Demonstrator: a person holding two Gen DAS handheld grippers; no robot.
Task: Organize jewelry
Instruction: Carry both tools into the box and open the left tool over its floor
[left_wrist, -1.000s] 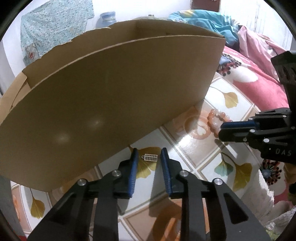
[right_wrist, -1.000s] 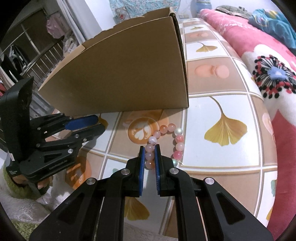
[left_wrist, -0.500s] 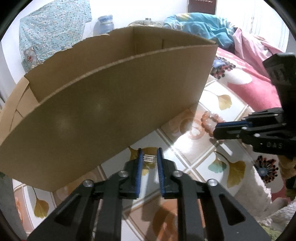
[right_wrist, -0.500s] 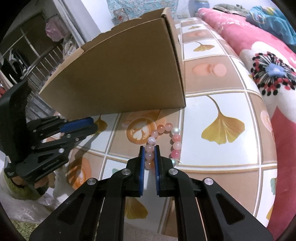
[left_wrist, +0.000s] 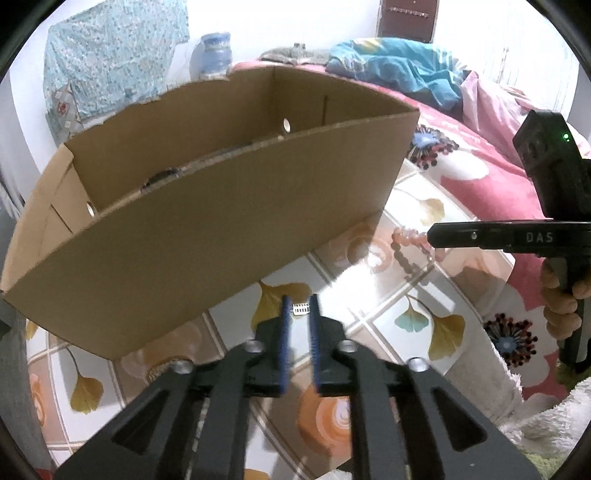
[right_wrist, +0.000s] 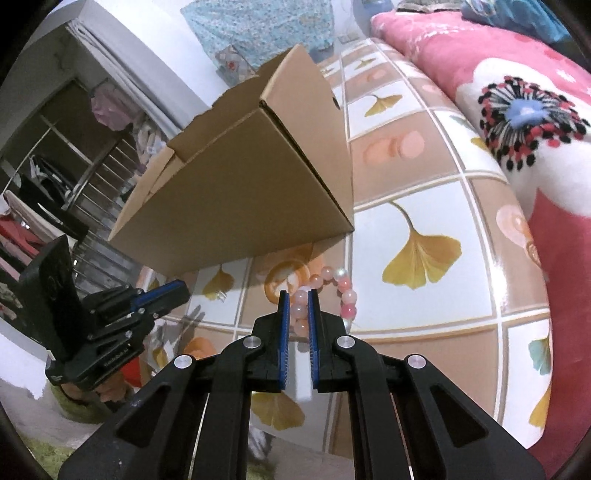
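An open-topped cardboard box (left_wrist: 221, 221) (right_wrist: 258, 184) stands on the leaf-patterned tablecloth (left_wrist: 369, 288). In front of its near wall my left gripper (left_wrist: 299, 308) (right_wrist: 177, 295) has a small silver rectangular charm (left_wrist: 301, 308) between its blue pads. The jaws are opening, and the charm still sits at the tips. To the right, my right gripper (right_wrist: 297, 297) (left_wrist: 430, 236) is shut on a pink bead bracelet (right_wrist: 343, 291) (left_wrist: 408, 236). The bracelet's loop hangs just above the cloth near the box's right corner. The box's floor is mostly hidden.
A pink flowered blanket (right_wrist: 517, 110) and bedding lie to the right and behind. A white fluffy cloth (left_wrist: 535, 424) covers the near right corner. A person's hand (left_wrist: 561, 295) grips the right gripper's handle. A clothes rack (right_wrist: 74, 166) stands beyond the table's left edge.
My left jaws closed in on the charm and rose, so the box's inside now shows. My right gripper rolled and carried the bracelet off the cloth toward the box corner.
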